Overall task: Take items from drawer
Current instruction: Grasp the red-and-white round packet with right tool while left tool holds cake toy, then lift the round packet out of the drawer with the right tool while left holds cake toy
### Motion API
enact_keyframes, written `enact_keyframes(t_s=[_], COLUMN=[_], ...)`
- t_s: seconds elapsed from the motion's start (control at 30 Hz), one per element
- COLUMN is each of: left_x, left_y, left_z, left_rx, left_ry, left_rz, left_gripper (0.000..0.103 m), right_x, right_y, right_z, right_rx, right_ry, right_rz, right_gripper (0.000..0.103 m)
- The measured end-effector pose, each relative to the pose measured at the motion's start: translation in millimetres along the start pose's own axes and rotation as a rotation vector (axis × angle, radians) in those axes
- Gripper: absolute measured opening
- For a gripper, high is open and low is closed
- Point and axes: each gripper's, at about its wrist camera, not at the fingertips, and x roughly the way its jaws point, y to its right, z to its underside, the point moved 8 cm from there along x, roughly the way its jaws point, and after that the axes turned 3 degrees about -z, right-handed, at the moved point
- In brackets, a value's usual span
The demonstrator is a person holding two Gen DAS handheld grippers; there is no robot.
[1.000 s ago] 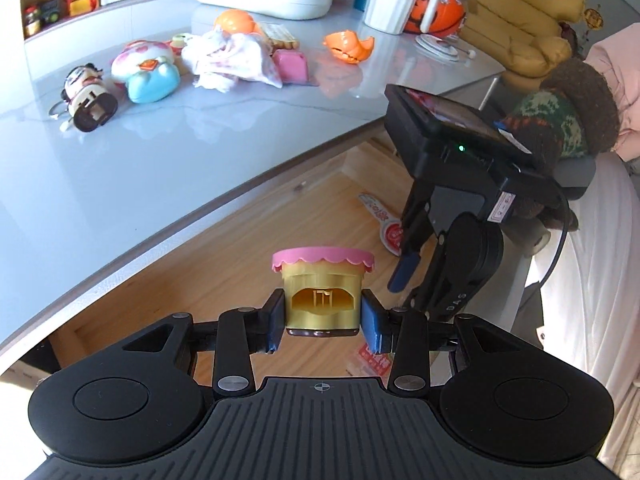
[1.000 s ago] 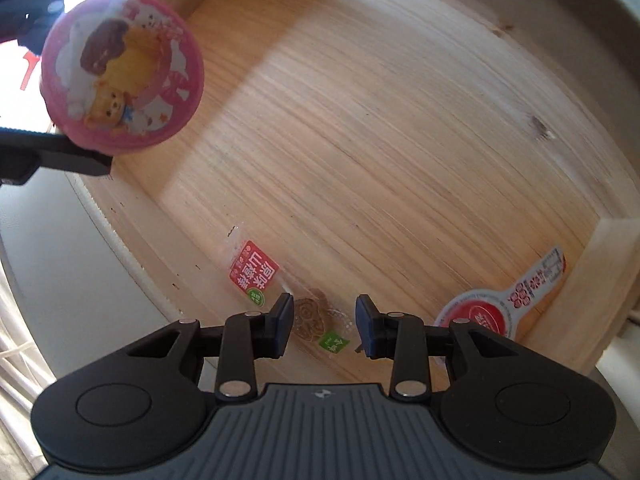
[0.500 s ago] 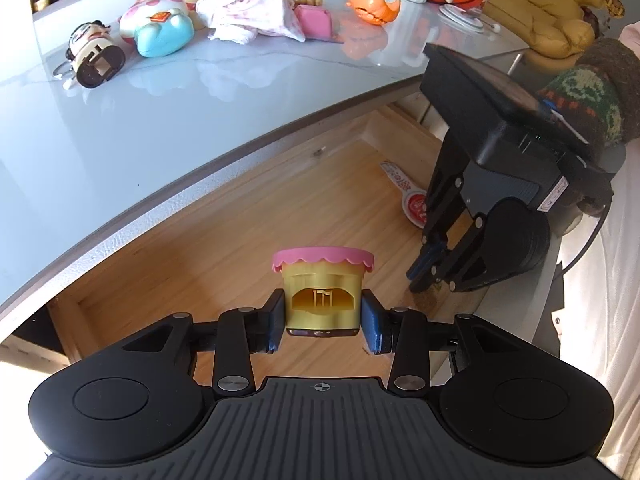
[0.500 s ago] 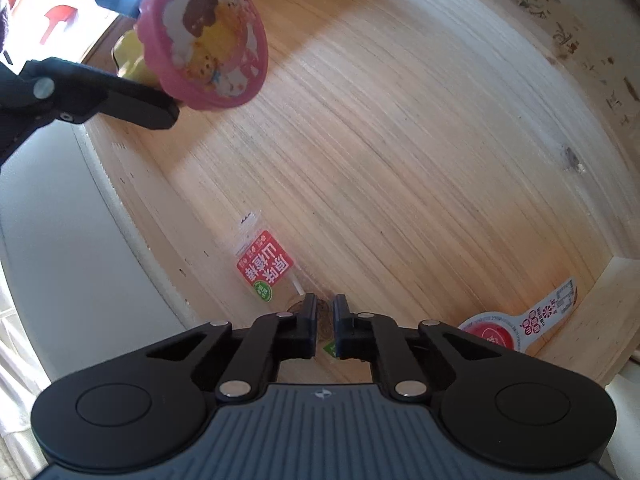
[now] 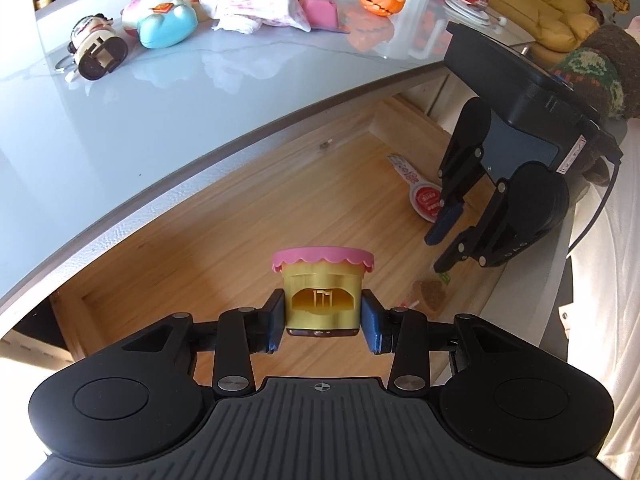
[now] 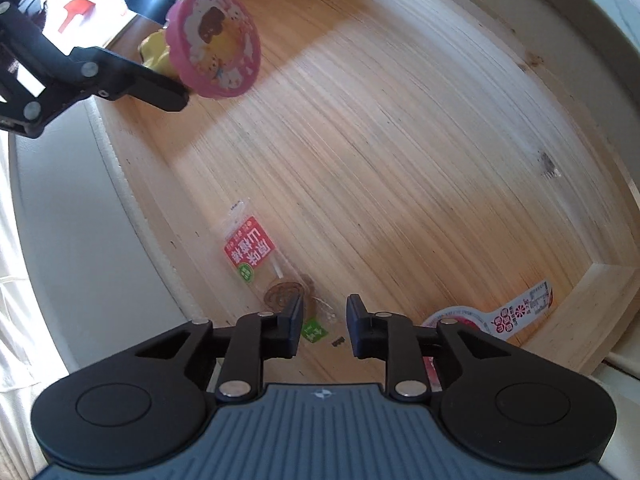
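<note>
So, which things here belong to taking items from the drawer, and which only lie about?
Job:
- drawer
- yellow toy cup, in left hand-held gripper
- snack packet
- red-labelled packet

Lying about:
- toys
- cloth on countertop

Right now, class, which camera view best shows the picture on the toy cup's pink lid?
The right wrist view: the pink lid faces it, cartoon print visible. The left wrist view shows only the lid's scalloped edge above the yellow cup.

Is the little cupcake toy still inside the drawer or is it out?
Out. The left gripper grips the cupcake toy by its yellow sides and holds it in the air above the open wooden drawer, pink top up.
</note>
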Motion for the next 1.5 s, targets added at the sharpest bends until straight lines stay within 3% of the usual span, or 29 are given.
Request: enact_keyframes(t_s=[0.23, 0.37, 0.53, 0.7, 0.83, 1.07, 1.2, 1.4, 1.5], left_x=[-2, -2, 0, 0, 2, 2, 4, 5, 6], left_y=[2, 5, 1, 3, 4, 4, 5, 3, 3], left_z=[-1, -3, -1, -4, -5, -3, -1, 1, 2], left_rx=[0.006, 0.016, 0.002, 0.009, 0.011, 0.009, 0.008, 0.007, 0.005], left_ry=[0.002, 0.005, -0.007, -0.002, -0.003, -0.009, -0.015, -0.019, -0.021], left_rz=[0.001, 0.012, 0.002, 0.01, 0.012, 0.006, 0.003, 0.005, 0.006], left_gripper=[0.043, 0.043, 0.043, 0.043, 0.043, 0.043, 0.043, 0.043, 0.043], right_x=[-10, -5, 11, 15, 24, 11, 5, 18, 21], right_y=[29, 45, 42, 32, 34, 46, 60, 66, 66], right_z=[28, 31, 34, 37, 40, 31, 23, 24, 23], right_rx=[0.005, 0.054, -0.013, -0.075, -0.163, -0.098, -0.065, -0.148, -0.141], right_ry=[-0.045, -0.053, -0.136, -0.157, -0.192, -0.128, -0.059, -0.094, -0.113], right_rz=[0.161, 0.201, 0.246, 0.27, 0.394, 0.407, 0.49, 0.635, 0.629], right_gripper=[0.024, 0.024, 0.024, 0.024, 0.028, 0.03, 0.031, 0.03, 0.03])
